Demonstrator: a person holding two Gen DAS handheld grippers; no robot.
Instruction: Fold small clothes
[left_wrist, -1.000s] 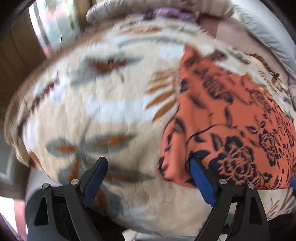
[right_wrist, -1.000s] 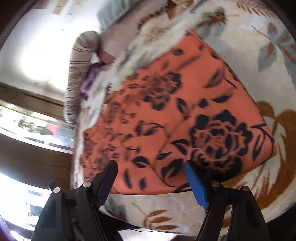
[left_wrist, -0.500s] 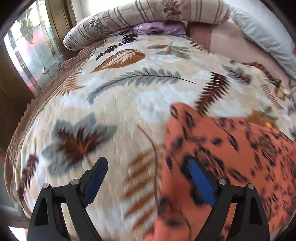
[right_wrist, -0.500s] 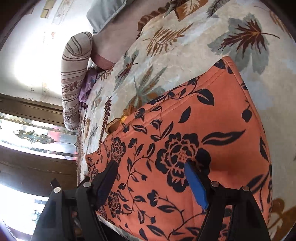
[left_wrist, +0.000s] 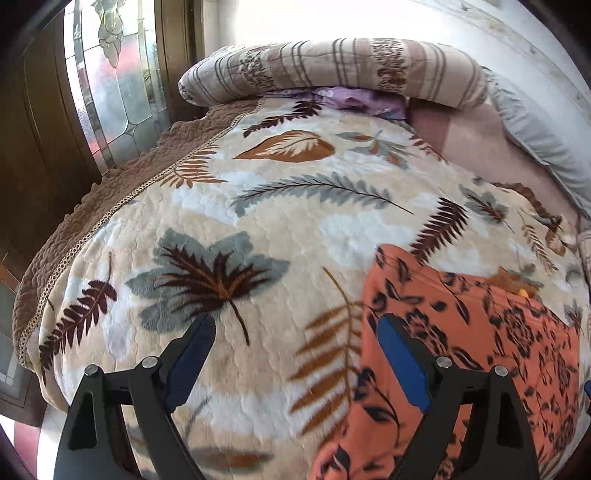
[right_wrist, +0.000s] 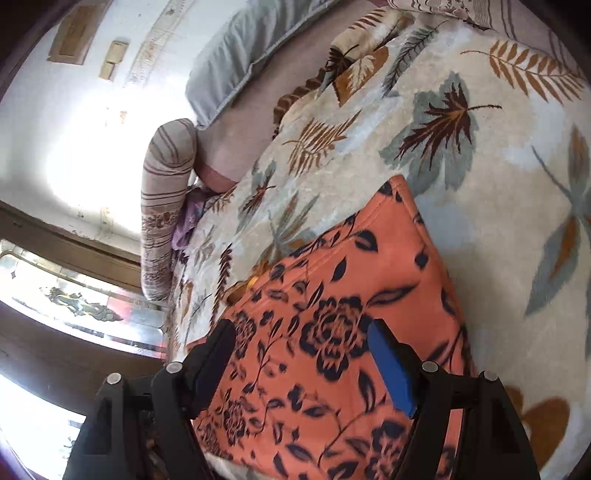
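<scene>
garment: orange cloth with dark blue flower print lies flat, folded square, on the leaf-patterned plush blanket | left gripper fingers spread, empty | right gripper fingers spread above garment, empty | judged: released to rest

The right gripper fills the bottom of the frame, jaws wide apart and empty, above an orange garment with dark flowers. The garment lies flat on a leaf-print blanket. At left a striped bolster lies; a grey pillow sits at top.
</scene>
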